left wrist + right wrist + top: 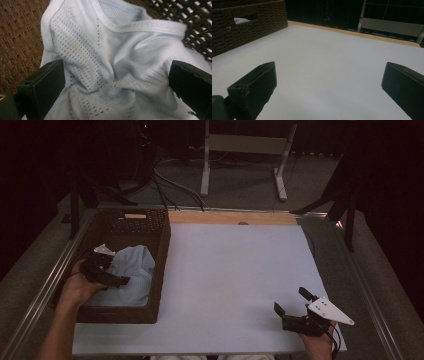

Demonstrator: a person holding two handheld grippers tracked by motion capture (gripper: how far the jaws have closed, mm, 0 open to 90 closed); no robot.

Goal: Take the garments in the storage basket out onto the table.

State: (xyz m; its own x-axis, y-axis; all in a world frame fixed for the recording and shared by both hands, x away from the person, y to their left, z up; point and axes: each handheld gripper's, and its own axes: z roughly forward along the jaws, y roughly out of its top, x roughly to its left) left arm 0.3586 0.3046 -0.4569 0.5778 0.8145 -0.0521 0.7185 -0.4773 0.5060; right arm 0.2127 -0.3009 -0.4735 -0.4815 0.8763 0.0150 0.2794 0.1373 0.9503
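Both grippers gape wide — left gripper (116, 82) astride the pale mesh garment (112, 57) in the wicker basket (161, 265), right gripper (329, 87) empty.

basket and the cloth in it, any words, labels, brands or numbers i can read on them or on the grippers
None: no text can be read.
The pale blue mesh garment shows only perforations and a ribbed hem, no tag or print.
The woven brown basket bears a small tan patch on its far wall, too small to read.
The left gripper and right gripper carry no markings; the grey plate has only holes.
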